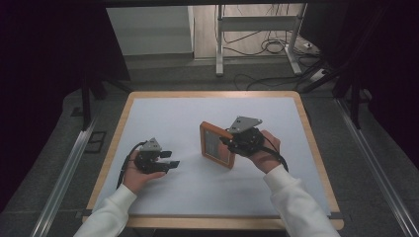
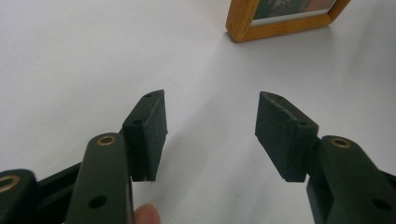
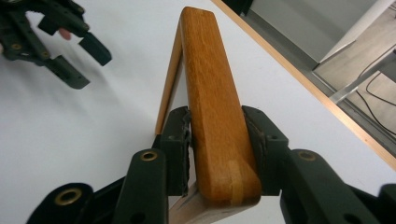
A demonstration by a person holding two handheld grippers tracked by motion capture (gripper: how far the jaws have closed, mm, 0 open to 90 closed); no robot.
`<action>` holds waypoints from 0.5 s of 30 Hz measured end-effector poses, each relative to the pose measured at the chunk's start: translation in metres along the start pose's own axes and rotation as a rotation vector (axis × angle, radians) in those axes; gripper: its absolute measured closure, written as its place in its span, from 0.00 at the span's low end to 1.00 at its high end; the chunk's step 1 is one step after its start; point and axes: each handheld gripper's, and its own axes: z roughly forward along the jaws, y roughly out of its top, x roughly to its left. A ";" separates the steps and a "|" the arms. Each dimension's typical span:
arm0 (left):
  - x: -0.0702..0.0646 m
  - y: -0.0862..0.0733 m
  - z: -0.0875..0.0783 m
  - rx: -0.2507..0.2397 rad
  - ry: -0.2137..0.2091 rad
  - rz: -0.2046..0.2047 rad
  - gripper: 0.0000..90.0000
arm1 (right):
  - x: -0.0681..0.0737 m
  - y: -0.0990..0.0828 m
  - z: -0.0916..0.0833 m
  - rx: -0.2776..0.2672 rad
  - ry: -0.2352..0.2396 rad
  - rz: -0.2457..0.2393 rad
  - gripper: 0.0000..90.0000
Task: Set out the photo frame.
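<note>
1 picture frame (image 1: 217, 144), 2 hand-held grippers.

High view: the white table (image 1: 163, 113) is evenly lit from overhead, while the left and right margins of the frame fall into near-black; overall sharpness is modest. Left gripper view: bright, with soft shadows spreading under the jaws at centre; the wooden frame (image 2: 285, 18) at the upper edge is slightly soft. Right gripper view: the frame's near edge carries a mild sheen, and the upper right background appears out of focus, possibly from lens distortion.
</note>
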 end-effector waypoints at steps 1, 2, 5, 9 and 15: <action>0.000 0.000 0.000 -0.001 -0.001 -0.002 0.47 | -0.001 -0.001 0.001 0.001 -0.007 0.004 0.68; 0.000 0.000 -0.001 -0.004 -0.001 -0.003 0.47 | -0.002 -0.001 0.003 0.003 -0.012 0.007 0.67; 0.000 0.000 -0.002 -0.011 0.002 -0.003 0.47 | -0.007 -0.003 0.006 0.006 -0.026 0.025 0.64; 0.000 0.001 -0.002 -0.015 0.003 -0.001 0.47 | -0.015 -0.005 0.011 0.010 -0.045 0.058 0.60; 0.000 0.001 -0.002 -0.013 0.007 -0.002 0.45 | -0.025 -0.009 0.023 0.028 -0.089 0.096 0.50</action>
